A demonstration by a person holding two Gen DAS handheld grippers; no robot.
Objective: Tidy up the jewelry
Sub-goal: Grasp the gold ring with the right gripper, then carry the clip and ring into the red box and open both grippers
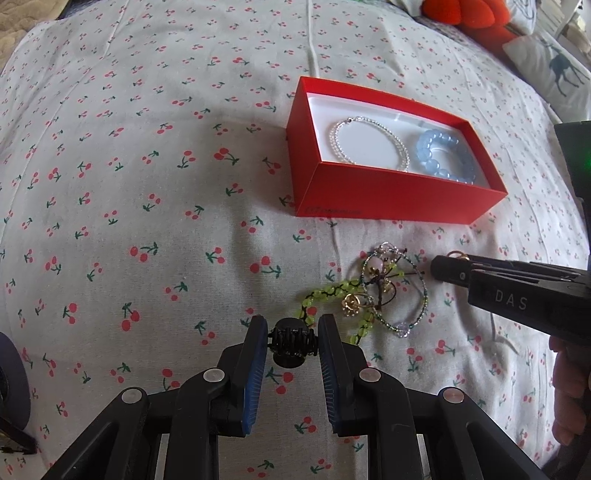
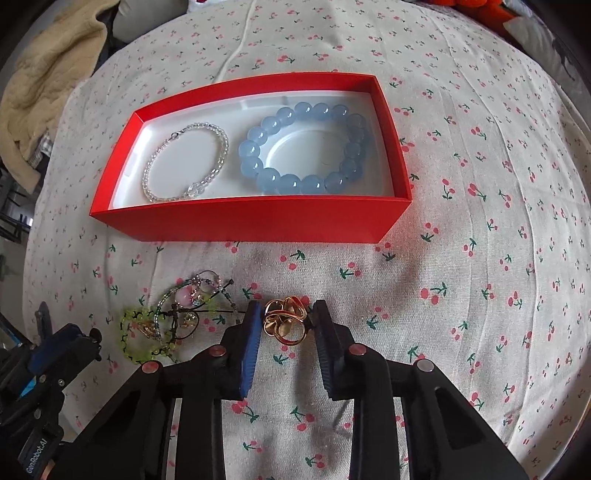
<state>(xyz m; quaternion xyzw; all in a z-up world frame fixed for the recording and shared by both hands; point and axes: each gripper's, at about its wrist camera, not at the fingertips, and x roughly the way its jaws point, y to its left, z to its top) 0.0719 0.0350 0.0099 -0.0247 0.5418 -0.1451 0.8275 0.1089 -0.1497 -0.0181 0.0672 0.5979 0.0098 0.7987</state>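
Observation:
A red box [image 1: 388, 199] [image 2: 251, 221] lies open on the cherry-print cloth; it holds a clear bead bracelet [image 1: 369, 142] [image 2: 184, 162] and a blue bead bracelet [image 1: 443, 155] [image 2: 306, 147]. My left gripper [image 1: 291, 336] is shut on a black hair claw [image 1: 291, 341] just left of a tangled pile of jewelry [image 1: 380, 291] [image 2: 166, 317]. My right gripper [image 2: 286, 317] is shut on a gold ring [image 2: 284, 321] in front of the box; in the left wrist view the right gripper [image 1: 443, 266] reaches in from the right, beside the pile.
A beige blanket [image 2: 48, 96] is bunched at the far left. An orange plush [image 1: 465, 14] and a deer-print pillow [image 1: 550, 66] lie at the back right. The left gripper's body [image 2: 48, 373] shows at the lower left of the right wrist view.

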